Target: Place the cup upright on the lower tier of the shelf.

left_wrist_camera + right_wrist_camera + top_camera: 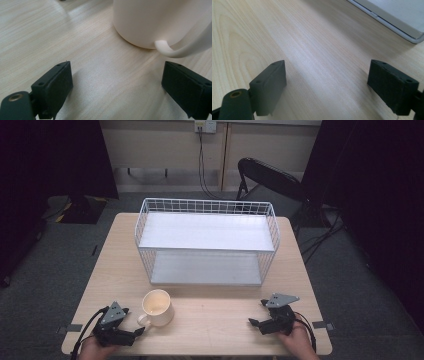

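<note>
On the pale wooden bench [210, 317], in front of a white wire rack [207, 240], a cream mug [157, 307] is stood near the front edge, its handle [185, 48] turned toward the left gripper [131, 324], whose jaws are spread wide and empty. The handle is best straddled squarely before any closing, so the mug is not tipped. The handle's closeness is shown in the left gripper view, while the right gripper [258, 314], jaws likewise apart and empty, is placed well off by the high view.

Cream mug [158, 308] — white wire rack [206, 241]
</note>
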`<state>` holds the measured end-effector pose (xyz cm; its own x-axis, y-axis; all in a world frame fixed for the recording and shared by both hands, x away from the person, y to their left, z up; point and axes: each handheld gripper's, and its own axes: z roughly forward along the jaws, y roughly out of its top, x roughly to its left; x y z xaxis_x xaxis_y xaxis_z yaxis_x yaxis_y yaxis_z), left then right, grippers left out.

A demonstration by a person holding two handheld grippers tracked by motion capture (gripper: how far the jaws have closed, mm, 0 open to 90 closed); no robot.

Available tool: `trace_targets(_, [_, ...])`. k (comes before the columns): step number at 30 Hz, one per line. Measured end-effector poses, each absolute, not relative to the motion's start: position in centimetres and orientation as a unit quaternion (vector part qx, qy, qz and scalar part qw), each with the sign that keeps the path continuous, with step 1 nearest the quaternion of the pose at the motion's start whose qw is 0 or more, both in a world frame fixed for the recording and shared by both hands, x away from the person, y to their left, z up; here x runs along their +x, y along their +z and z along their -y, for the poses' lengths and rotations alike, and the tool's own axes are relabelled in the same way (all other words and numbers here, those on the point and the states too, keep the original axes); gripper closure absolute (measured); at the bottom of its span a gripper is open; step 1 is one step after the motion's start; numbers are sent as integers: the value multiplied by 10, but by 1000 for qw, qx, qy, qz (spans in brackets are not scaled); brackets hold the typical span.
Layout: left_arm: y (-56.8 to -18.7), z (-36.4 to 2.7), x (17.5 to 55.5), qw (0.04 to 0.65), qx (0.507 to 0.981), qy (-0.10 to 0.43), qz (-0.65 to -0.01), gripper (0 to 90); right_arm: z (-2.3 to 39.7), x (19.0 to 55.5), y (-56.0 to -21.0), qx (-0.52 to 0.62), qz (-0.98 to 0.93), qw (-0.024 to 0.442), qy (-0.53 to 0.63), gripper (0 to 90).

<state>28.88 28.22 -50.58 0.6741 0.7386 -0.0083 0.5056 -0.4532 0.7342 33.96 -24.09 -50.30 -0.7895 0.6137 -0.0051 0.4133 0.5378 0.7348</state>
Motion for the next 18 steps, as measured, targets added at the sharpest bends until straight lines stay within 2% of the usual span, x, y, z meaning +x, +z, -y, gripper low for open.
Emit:
trace_targets(9, [-506,-282,287,366,834,163,-379,86,241,340,-503,296,-867,132,379,147])
trace_targets(15, [-504,-284,287,366,837,162,-374,165,241,340,-503,296,-867,132,379,147])
trace_targets(18, [-503,-284,286,364,839,159,-372,173,241,340,-503,296,-867,132,379,147])
